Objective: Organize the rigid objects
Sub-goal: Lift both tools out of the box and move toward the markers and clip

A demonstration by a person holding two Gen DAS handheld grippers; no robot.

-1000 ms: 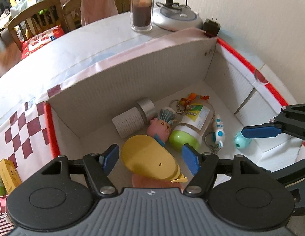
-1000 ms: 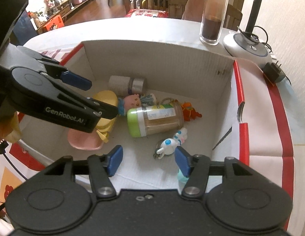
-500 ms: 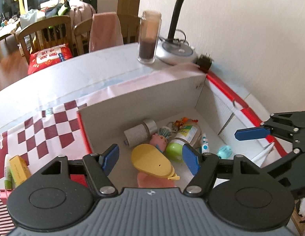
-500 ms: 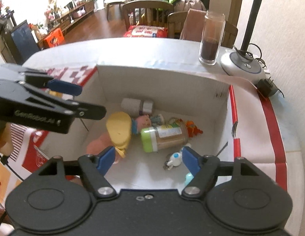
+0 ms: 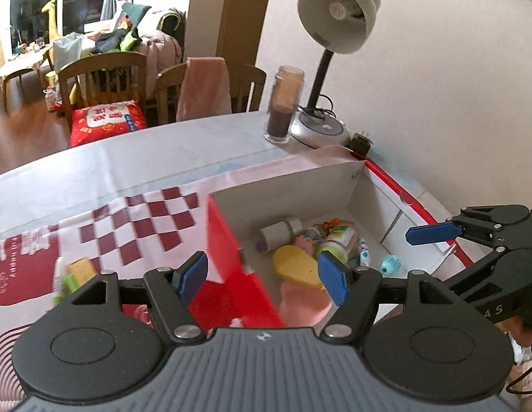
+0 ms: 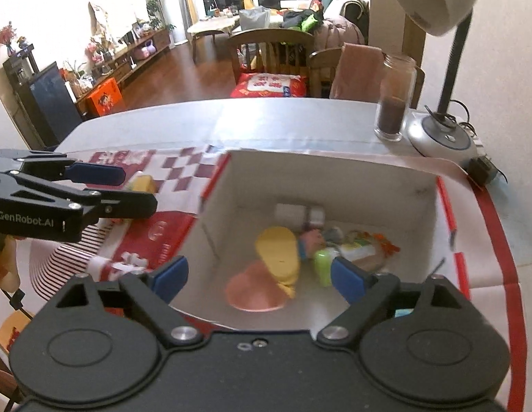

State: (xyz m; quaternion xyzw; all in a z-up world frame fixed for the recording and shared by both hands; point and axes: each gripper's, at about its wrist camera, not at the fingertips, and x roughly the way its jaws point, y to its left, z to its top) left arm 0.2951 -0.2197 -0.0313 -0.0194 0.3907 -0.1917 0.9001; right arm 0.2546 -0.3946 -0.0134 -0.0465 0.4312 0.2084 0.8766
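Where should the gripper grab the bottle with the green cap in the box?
Probably around the clear middle of the bottle, coming straight down from above. It lies on its side on the box floor, so its round body faces up. Toys crowd its far side and the green cap end sits by the yellow toy, so keep the fingers across the body.

An open white cardboard box [image 6: 334, 185] with red outer walls holds the toys in a loose heap. A yellow oval shell [image 6: 278, 252] lies atop a pink dish [image 6: 252, 295]. Beside it a green-capped jar [image 6: 348, 257] lies on its side, a white cylinder [image 6: 290, 212] rests near the back wall, and a small teal toy [image 5: 390, 263] sits apart (details blurred).
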